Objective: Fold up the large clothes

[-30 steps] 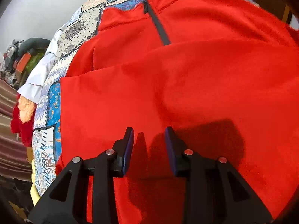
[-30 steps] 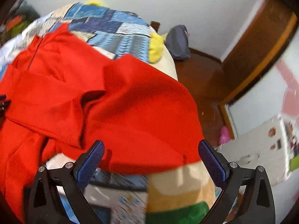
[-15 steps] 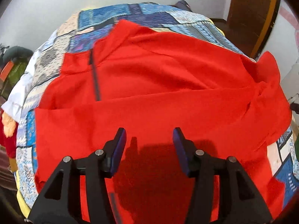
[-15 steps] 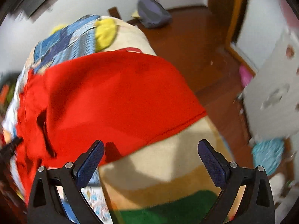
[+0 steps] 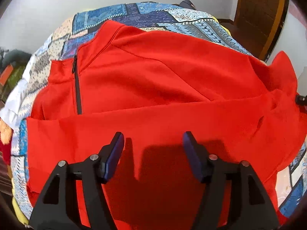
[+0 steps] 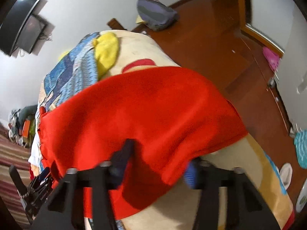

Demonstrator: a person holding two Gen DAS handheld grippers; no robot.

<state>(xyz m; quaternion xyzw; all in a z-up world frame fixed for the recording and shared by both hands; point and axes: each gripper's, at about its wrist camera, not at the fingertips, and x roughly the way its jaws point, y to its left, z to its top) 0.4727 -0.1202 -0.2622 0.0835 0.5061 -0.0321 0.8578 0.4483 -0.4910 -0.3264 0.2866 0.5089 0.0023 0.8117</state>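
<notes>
**Red pullover spread across the bed, one edge going between the right jaws**

A bedroom with white walls and a reddish wooden floor (image 6: 201, 44) is lying around a bed (image 5: 153, 17) covered in a blue patchwork spread, with a cream blanket (image 6: 239, 187) hanging over its side. A wall-mounted screen (image 6: 21, 25) is sitting high on the wall, and a grey backpack (image 6: 155, 15) is resting on the floor past the bed's far end.

The red pullover (image 5: 153, 80) is taking up most of the bed — collar and dark zip (image 5: 76, 88) toward the far left in the left wrist view, a folded layer lying across its lower part. Its right edge is draping over the blanket.

The left gripper (image 5: 153, 149) is hovering above the folded layer, its jaws having just been opening, nothing between them. The right gripper (image 6: 159, 164) is blurred; its jaws have just been closing with the pullover's edge between them — whether the pads are already pressing on the cloth I cannot tell.
</notes>
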